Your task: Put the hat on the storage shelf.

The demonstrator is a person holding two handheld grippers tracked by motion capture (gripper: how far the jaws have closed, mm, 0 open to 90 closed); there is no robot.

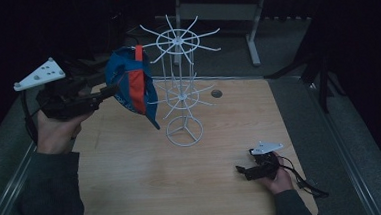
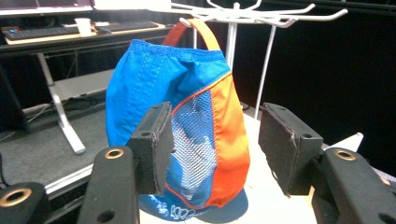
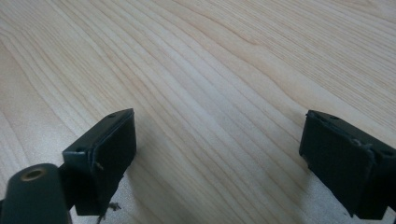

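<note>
At about nine o'clock in the high view, the person's left hand (image 1: 55, 133) holds the left gripper (image 1: 108, 91) raised above the table's left edge, its tips aimed toward three o'clock at the cap (image 1: 132, 83). The cap is blue with an orange panel and a mesh side. It hangs by its orange strap (image 1: 138, 52) from an arm of the white wire rack (image 1: 181, 88), on the rack's nine o'clock side, with its brim lowest, pointing toward six o'clock.

In the left gripper view the jaws stand apart. The left pad (image 2: 154, 147) lies just in front of the blue mesh, and whether it brushes the cloth cannot be told; the right pad (image 2: 286, 147) is clear of the orange panel, with bare table showing between them. Nothing is clamped. The strap (image 2: 205, 32) loops over a rack arm at twelve o'clock in that view.

The rack stands on its round base (image 1: 184, 131) near the middle of the wooden table (image 1: 133, 181), a little toward twelve o'clock.

At about four o'clock, the right hand (image 1: 279, 179) rests the right gripper (image 1: 241, 171) low on the table, well apart from the rack. In the right gripper view its jaws are wide apart over bare wood (image 3: 210, 70), with nothing between them.
</note>
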